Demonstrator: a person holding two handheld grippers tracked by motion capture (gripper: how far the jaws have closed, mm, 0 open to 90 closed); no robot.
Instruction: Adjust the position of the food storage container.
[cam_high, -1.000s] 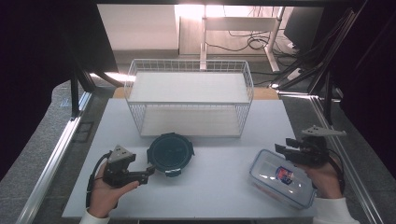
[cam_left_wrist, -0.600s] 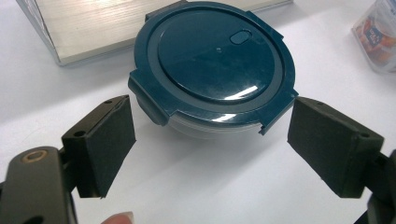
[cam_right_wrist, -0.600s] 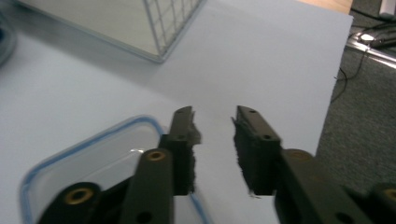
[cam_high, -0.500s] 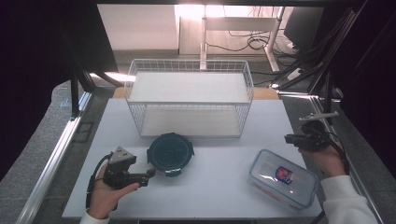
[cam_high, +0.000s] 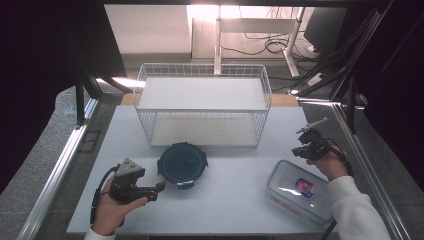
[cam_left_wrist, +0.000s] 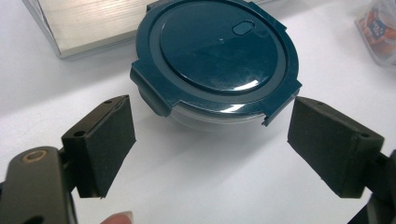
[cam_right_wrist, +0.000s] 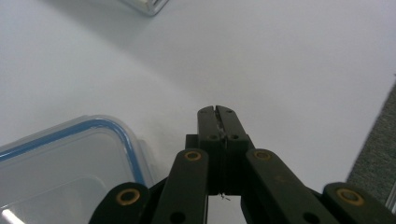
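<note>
Centrally, the round dark-teal container sits lid-on upon the worktop, just at 6 o'clock of the wire basket. Left gripper lies at its 7 o'clock, fingers spread wide, not touching it. Clear rectangular box rests at 3 o'clock. Right gripper is at that box's 12 o'clock, fingers pressed together on nothing, having just closed.
</note>
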